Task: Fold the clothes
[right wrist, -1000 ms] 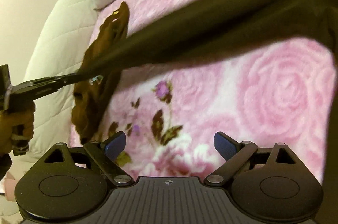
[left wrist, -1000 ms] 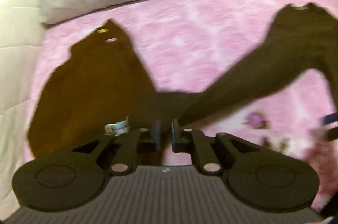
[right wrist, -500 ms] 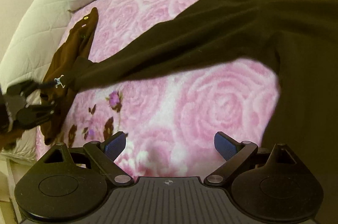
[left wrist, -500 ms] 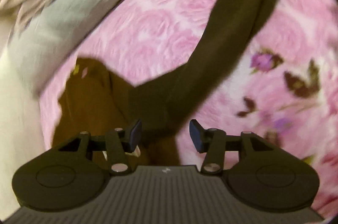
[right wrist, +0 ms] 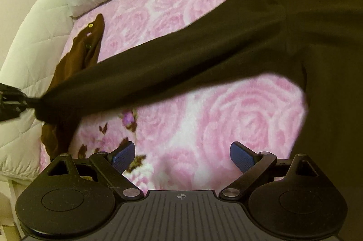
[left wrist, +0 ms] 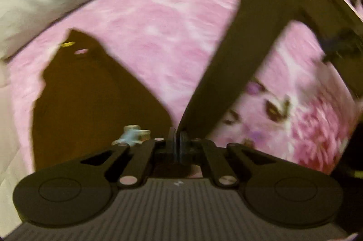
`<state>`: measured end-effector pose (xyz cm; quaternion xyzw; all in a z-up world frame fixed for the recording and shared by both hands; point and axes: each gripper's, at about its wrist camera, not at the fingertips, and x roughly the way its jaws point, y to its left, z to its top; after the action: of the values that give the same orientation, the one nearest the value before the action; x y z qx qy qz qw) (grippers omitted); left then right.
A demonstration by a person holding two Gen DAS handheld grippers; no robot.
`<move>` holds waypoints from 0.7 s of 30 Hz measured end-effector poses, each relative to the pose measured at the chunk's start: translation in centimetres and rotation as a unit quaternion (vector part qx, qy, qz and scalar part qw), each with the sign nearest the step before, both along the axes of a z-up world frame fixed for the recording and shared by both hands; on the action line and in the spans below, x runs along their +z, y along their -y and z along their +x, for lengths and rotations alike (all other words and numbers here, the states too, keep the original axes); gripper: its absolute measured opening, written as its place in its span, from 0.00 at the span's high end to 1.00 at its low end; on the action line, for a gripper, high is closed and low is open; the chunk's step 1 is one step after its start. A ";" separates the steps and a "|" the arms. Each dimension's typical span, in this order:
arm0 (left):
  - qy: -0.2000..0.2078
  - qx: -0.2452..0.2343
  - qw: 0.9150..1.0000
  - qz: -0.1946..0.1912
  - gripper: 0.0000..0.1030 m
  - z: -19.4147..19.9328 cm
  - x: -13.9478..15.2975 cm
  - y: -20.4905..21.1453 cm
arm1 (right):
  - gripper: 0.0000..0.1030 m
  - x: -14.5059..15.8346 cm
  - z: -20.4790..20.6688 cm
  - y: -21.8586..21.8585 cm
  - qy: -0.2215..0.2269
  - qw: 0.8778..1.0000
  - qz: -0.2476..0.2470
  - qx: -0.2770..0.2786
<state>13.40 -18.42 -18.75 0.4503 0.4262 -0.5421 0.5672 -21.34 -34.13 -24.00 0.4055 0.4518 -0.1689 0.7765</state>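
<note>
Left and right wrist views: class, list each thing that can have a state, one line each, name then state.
Left gripper: jaws shut on the sleeve end.
Right gripper: jaws open, holding nothing.
Black long-sleeved top: sleeve pulled out sideways, unfolded.
Brown garment: lying in a heap on the pink rose-patterned blanket.

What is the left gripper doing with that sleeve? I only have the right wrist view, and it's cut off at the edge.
Observer: The left gripper has its jaws shut on the end of the black sleeve.
Operator: Is the brown garment under the sleeve?
Observer: It is beside it. The brown garment lies spread on the pink blanket, left of the sleeve.
Operator: Anything close to the jaws?
Observer: A small pale tag shows on the brown garment, just left of the jaws.
</note>
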 end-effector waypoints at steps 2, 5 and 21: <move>0.004 0.037 0.999 0.006 1.00 1.9 -0.9 0.9 | 0.09 0.1 0.2 0.3 0.002 1.000 -0.004 -0.007; 0.010 0.090 0.996 0.016 0.98 4.8 -2.3 2.1 | 0.09 -0.1 0.2 0.7 -0.003 1.000 -0.007 -0.015; 0.016 0.028 0.999 0.027 0.92 0.1 -9.1 1.5 | 0.09 -1.9 -0.2 3.7 -0.028 0.997 -0.052 -0.048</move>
<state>13.55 -19.93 -27.87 0.4619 0.4437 -0.5073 0.5766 -21.50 -37.87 -25.87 0.3809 0.4443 -0.2407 0.7743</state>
